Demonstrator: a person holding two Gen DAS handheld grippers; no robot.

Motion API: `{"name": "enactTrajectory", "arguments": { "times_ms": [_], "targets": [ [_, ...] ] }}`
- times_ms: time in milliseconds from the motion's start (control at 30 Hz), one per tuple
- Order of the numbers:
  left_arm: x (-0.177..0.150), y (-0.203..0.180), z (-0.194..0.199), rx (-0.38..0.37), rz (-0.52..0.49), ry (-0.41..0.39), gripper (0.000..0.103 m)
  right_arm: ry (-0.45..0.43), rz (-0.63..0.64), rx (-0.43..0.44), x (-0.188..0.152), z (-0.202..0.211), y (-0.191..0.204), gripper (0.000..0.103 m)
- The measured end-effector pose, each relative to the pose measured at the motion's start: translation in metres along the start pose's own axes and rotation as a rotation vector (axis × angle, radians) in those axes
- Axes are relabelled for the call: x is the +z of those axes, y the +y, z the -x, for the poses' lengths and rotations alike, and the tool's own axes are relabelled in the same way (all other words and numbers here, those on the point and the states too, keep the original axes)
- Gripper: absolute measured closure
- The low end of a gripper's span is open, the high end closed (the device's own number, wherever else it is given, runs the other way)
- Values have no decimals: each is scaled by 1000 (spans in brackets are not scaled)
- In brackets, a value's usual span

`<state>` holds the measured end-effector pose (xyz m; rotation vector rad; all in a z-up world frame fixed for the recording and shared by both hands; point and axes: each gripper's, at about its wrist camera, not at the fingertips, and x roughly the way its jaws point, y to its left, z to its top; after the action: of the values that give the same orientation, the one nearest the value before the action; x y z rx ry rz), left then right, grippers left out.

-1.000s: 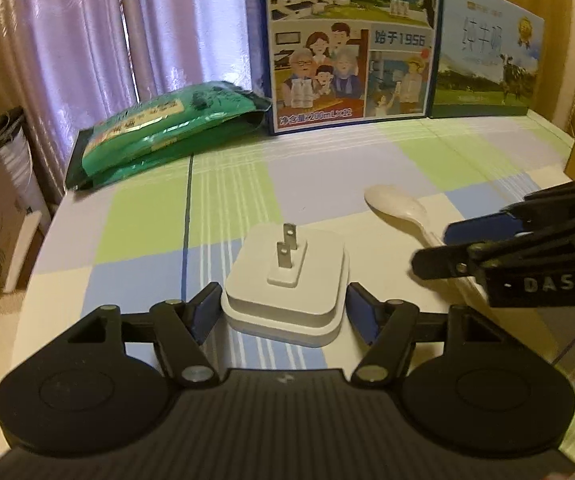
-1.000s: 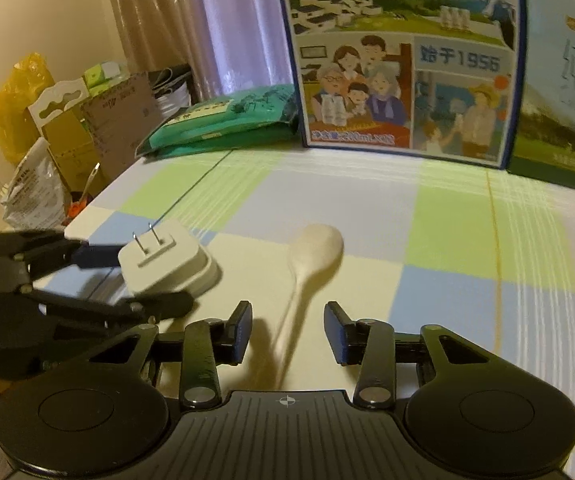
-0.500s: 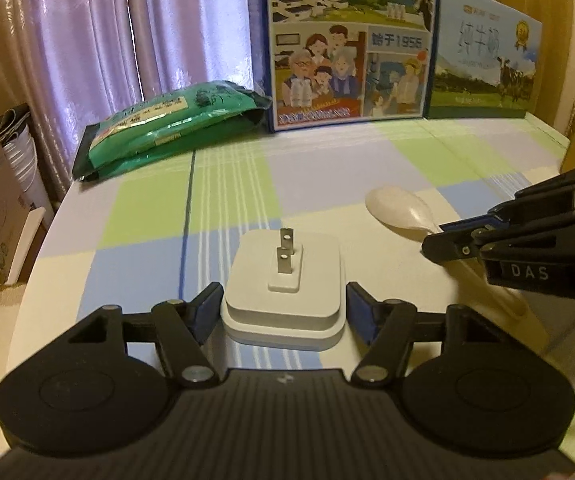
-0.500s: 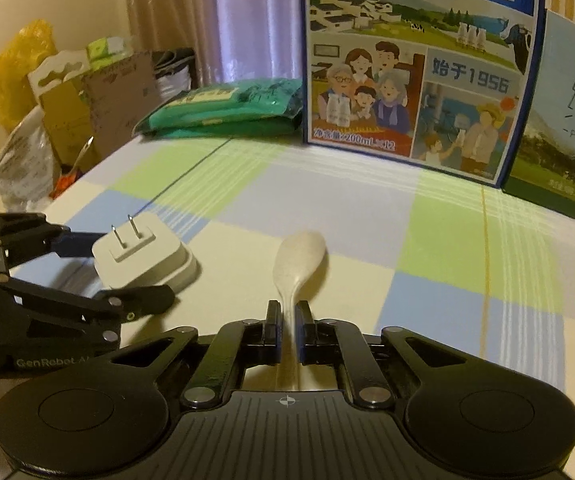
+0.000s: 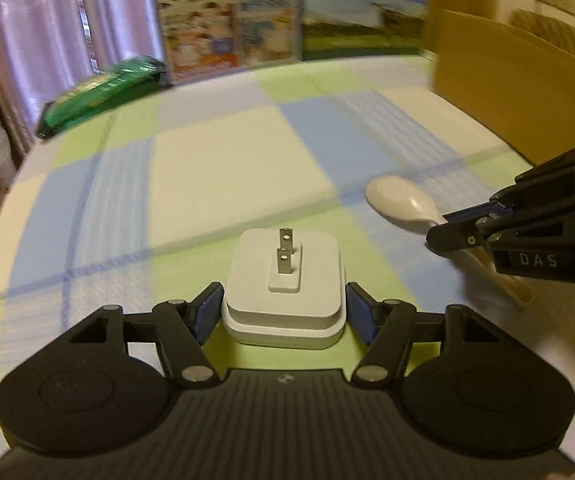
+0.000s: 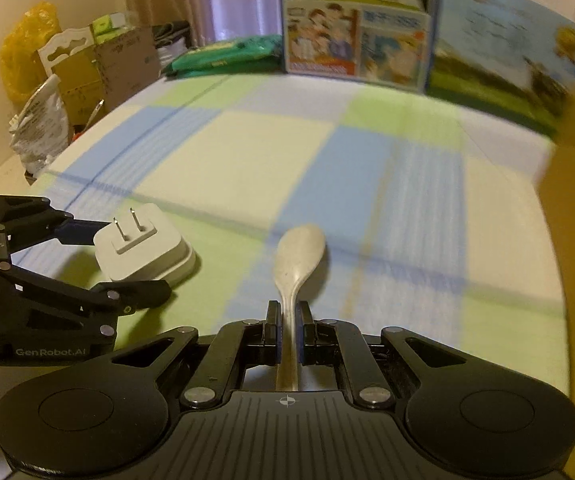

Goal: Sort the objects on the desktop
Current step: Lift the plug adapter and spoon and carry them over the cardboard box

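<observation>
showing only rightward: left claw gripping charger.

L claw shut on plug | R claw clamped spoon | both lifted

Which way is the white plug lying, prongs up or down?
Prongs up. The plug lies flat side down between the left gripper fingers, both metal prongs pointing upward, clear in both views.

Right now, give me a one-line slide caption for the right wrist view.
Right gripper clamps the pale plastic spoon by its handle, above the checked tablecloth; left gripper grips the white plug adapter.
</observation>
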<state>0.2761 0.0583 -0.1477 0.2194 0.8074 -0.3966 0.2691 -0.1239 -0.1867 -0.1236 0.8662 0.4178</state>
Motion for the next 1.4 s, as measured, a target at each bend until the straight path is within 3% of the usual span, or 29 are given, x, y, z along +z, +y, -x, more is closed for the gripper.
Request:
{"name": "enactTrajectory", "arguments": {
  "times_ms": [233,433,567,667,733,833,1000,1400],
  "targets": [
    [-18,-57,35,-17,5,4,42,4,-64,-32,-66,64,-7,100],
    [-29,-90,37,-43,-30,-28,42,-52,-49,-41,-103,92,-13,99],
    [-30,-96,33,-45,-63,-44,32,-87,-23,-34,-107,92,-10,99],
    [-28,-91,31,-40,-32,-47,31,-109,-18,-33,-114,94,-11,99],
    [-27,-86,29,-48,7,-44,33,-114,-23,-38,-114,94,-11,99],
    [-27,-80,29,-57,58,-53,43,-125,-26,-48,-115,92,-10,99],
    [-28,-87,29,-43,9,-64,42,-143,-32,-59,-115,89,-10,99],
    [-26,-86,30,-38,49,-55,43,-134,-40,-70,-110,86,-8,100]
  ]
}}
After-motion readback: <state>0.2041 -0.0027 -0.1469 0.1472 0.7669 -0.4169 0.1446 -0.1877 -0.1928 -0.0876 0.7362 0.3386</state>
